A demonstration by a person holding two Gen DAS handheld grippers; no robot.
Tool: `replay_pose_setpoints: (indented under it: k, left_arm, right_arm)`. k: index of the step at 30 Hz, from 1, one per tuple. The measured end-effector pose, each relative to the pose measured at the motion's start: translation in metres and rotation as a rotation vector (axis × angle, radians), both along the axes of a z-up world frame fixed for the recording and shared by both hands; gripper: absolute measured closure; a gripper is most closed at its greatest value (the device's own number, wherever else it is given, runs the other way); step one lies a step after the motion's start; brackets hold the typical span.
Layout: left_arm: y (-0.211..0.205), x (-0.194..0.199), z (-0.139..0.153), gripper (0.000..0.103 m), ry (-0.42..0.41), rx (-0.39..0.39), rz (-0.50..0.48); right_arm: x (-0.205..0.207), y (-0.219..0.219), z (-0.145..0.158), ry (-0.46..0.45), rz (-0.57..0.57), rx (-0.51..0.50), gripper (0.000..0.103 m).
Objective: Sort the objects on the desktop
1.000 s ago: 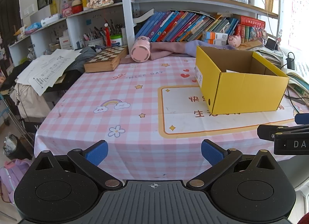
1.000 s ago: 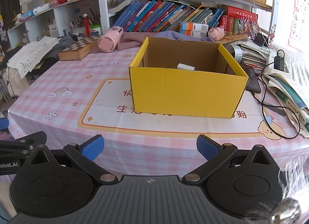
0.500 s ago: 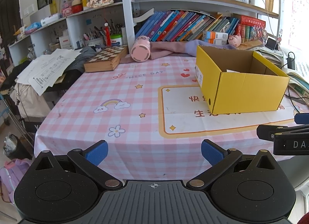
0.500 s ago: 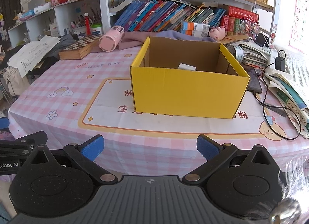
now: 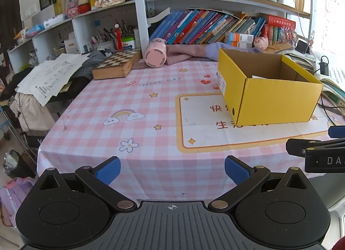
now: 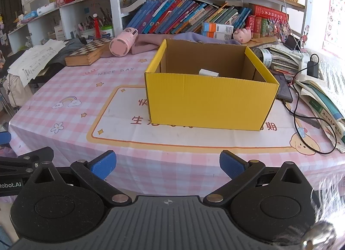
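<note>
An open yellow cardboard box (image 6: 210, 101) stands on the pink checked tablecloth (image 6: 120, 73); it also shows in the left wrist view (image 5: 273, 101). A small white item (image 6: 208, 72) lies inside it. A pink cylindrical cup (image 5: 155, 55) lies on its side at the back, next to a wooden chessboard box (image 5: 117, 64). My left gripper (image 5: 171, 170) is open and empty at the table's near edge. My right gripper (image 6: 167, 164) is open and empty, in front of the box.
A purple cloth (image 6: 148, 45) lies behind the box. Books, a black charger (image 6: 312, 68) and cables (image 6: 310, 120) crowd the right side. Papers (image 5: 51, 77) hang over the left. Bookshelves (image 5: 204, 25) stand along the back.
The right wrist view has crept slightly closer to the box. The left gripper has not visibly moved.
</note>
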State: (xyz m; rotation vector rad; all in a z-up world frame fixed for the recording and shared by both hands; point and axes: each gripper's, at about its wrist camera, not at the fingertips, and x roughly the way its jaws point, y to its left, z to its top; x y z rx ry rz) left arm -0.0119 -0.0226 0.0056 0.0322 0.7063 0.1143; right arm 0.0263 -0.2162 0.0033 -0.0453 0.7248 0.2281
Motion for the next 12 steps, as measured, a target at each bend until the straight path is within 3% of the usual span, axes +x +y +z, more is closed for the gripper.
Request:
replay_pose_setpoints:
  k: [12]
  left_arm:
    - [0.0004, -0.0002, -0.0002, 0.000, 0.009, -0.005, -0.019]
  right_arm:
    - [0.0004, 0.0007, -0.0020, 0.005, 0.000, 0.000, 0.000]
